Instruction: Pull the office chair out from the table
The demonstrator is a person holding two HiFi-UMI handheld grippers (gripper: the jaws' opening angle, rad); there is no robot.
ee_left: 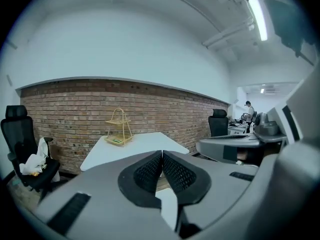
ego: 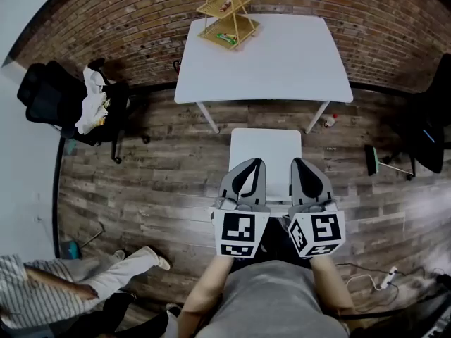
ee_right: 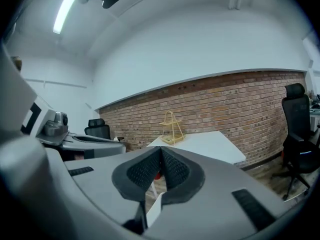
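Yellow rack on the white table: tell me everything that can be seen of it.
The yellow rack is a two-tier stand of what looks like thin wire or cane, with two flat trays under a tall arched handle. It stands upright on the white table, at the far left corner in the head view, close to the brick wall. The lower tray holds a flat green packet; the upper tray holds something too small to tell. From outside, only the table touches it.

Yellow wire rack [ego: 228,31] (two tiers), brick wall [ego: 106,20]
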